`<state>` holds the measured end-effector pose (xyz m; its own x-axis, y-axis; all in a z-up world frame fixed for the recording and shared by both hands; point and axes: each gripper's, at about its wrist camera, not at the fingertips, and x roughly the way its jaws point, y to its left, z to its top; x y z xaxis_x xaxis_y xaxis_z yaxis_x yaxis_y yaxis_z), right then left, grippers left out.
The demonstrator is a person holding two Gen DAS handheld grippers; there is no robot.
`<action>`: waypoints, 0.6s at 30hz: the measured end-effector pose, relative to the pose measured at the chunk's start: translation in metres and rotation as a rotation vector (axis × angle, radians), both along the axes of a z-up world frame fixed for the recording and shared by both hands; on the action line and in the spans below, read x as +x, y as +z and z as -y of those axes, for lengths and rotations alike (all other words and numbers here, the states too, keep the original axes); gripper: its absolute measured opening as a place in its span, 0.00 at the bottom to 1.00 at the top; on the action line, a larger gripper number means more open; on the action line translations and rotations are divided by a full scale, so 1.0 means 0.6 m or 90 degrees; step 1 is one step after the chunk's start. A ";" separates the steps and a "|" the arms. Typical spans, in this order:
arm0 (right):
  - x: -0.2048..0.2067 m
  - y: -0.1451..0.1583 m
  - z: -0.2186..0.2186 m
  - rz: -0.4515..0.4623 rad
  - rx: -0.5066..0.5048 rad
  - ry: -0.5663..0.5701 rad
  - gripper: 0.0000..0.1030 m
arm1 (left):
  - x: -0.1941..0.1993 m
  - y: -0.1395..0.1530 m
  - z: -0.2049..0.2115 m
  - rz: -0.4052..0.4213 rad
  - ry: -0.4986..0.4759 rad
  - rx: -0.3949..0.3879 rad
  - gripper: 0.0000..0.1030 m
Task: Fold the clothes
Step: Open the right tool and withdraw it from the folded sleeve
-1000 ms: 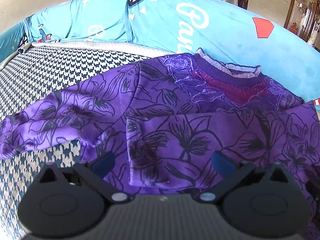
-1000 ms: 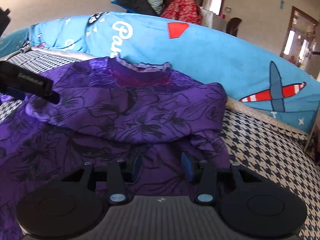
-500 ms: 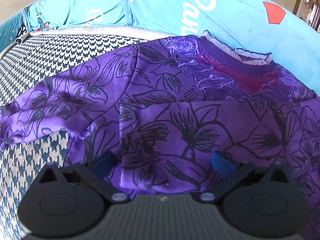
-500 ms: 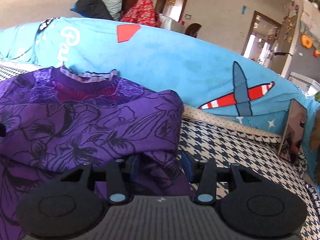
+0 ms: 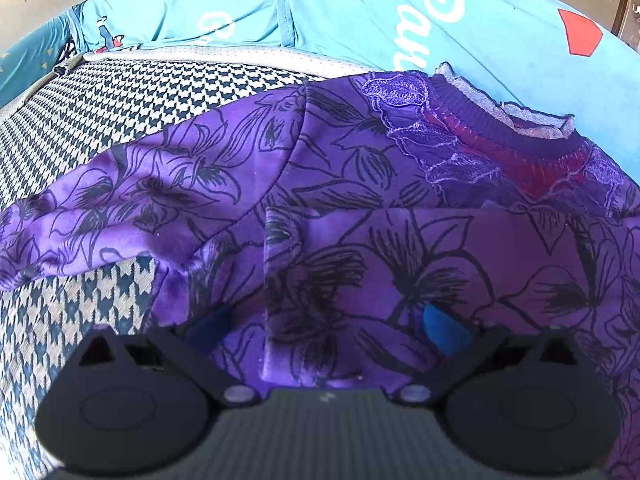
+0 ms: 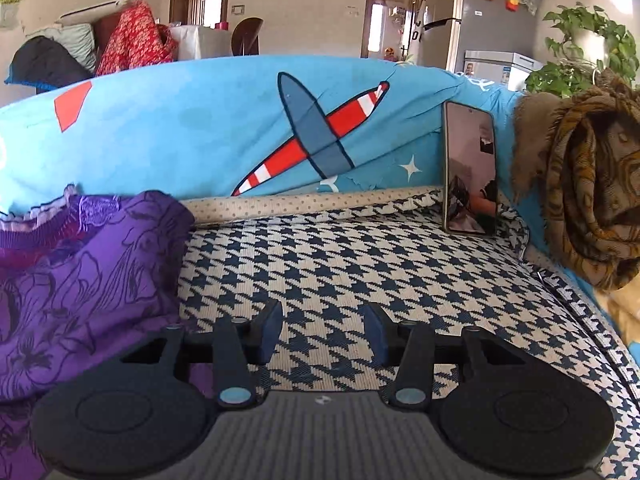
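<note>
Folding's underway: purple top spread flat mid-frame; left tool gaped over it, right tool parted, empty.

A houndstooth-patterned seat cover is spread across the near surface. Behind it, a light blue cloth printed with an aeroplane is draped over the backrest. A phone is propped upright against this cloth at the right. A brown patterned throw is bundled at the far right. Two doorways, a refrigerator and a leafy plant are seen along the far, daylit wall.
</note>
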<state>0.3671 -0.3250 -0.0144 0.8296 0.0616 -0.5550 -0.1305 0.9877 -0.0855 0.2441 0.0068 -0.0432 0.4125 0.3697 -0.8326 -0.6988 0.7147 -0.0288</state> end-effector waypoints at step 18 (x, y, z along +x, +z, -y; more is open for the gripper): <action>-0.042 -0.044 -0.115 0.039 -0.123 0.251 0.44 | 0.014 0.012 0.039 0.006 -0.047 0.012 1.00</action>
<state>0.3416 -0.2559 -0.0410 0.7949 0.2798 -0.5384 -0.4834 0.8283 -0.2833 0.2524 -0.0165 -0.0362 0.4471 0.3536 -0.8216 -0.6435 0.7652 -0.0208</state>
